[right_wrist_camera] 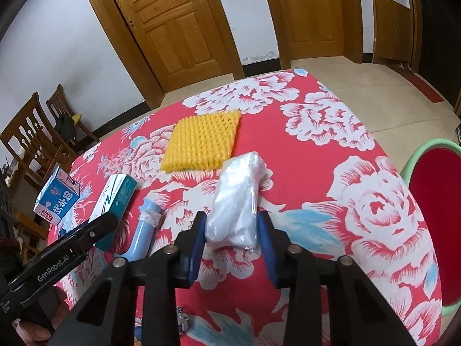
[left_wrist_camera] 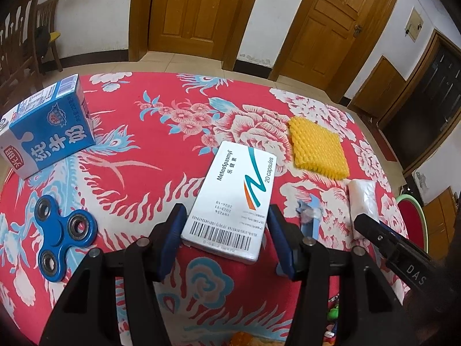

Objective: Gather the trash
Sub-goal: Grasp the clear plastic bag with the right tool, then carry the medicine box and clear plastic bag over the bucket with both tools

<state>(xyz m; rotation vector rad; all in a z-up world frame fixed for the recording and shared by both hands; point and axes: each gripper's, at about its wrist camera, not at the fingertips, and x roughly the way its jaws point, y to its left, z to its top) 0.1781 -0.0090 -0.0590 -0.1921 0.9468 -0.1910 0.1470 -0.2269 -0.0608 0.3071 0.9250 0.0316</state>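
Observation:
A white medicine box (left_wrist_camera: 233, 201) lies flat on the red floral tablecloth; its near end sits between the open fingers of my left gripper (left_wrist_camera: 226, 216). The box shows too in the right wrist view (right_wrist_camera: 115, 199). A crumpled clear plastic bag (right_wrist_camera: 239, 199) lies between the open fingers of my right gripper (right_wrist_camera: 232, 225); it also shows in the left wrist view (left_wrist_camera: 363, 201). A yellow foam net (left_wrist_camera: 317, 147) (right_wrist_camera: 201, 141) lies further back. A blue milk carton (left_wrist_camera: 49, 127) (right_wrist_camera: 56, 199) stands at the left.
A blue fidget spinner (left_wrist_camera: 62, 230) lies left of my left gripper. A light blue tube (right_wrist_camera: 145, 230) lies between the box and the bag. A red bin with a green rim (right_wrist_camera: 432, 216) stands right of the table. Wooden chairs (right_wrist_camera: 31, 141) and doors stand behind.

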